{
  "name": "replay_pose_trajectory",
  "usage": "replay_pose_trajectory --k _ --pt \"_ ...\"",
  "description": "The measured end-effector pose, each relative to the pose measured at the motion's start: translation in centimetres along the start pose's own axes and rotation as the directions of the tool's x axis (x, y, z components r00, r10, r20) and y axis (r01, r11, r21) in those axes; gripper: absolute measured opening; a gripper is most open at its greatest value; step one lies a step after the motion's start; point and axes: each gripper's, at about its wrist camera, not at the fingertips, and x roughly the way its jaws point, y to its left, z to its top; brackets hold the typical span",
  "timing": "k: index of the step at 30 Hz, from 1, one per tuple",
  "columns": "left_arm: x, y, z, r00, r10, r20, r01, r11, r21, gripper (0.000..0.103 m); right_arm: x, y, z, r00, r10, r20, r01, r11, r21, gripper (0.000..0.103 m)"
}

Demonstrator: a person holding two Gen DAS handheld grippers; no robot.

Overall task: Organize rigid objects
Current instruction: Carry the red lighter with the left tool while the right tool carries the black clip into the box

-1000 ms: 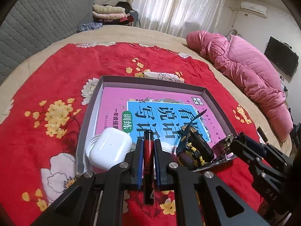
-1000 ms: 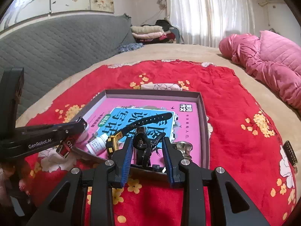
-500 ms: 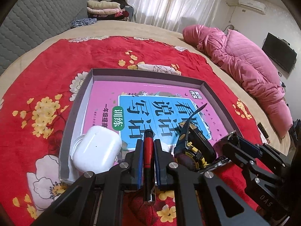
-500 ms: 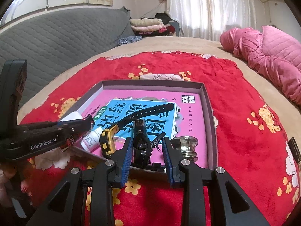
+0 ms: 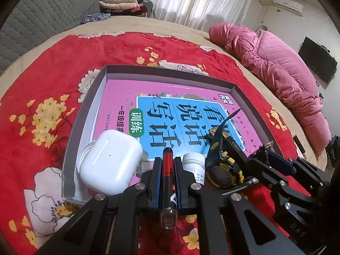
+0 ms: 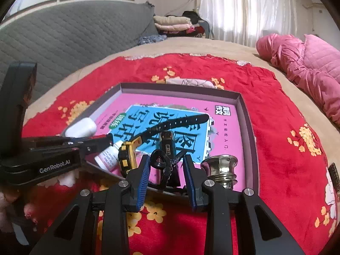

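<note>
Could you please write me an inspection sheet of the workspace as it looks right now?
Surface: red flowered blanket spread over a bed.
Job's things: shallow tray holding a pink book, white earbud case, small white bottle, yellow-and-black watch, black key fob and metal knob.
Clutter: pink coat; folded clothes.
Grippers: left gripper shut on a red pen; right gripper open around a black ring and chain.
Cables: nothing seen.
Surroundings: grey padded headboard, white curtains, air conditioner, wall television.
</note>
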Motion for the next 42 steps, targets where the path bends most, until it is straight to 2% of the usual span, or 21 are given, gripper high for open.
replay_pose_trajectory --k 24,34,42 --pt "0.1 0.0 -0.2 1.0 0.005 0.001 -0.005 1.0 0.004 0.011 1.0 -1.0 -0.3 1.0 -0.005 -0.027 0.007 0.999 0.045 0.033" --pt "0.1 0.0 -0.2 1.0 0.008 0.0 -0.008 1.0 0.003 0.011 0.9 -1.2 -0.4 0.999 0.05 -0.017 -0.048 0.995 0.083 0.033" --pt "0.1 0.1 -0.2 1.0 0.002 0.0 -0.002 1.0 -0.005 0.011 0.3 -1.4 -0.7 0.999 0.053 -0.009 -0.052 0.994 0.094 0.034"
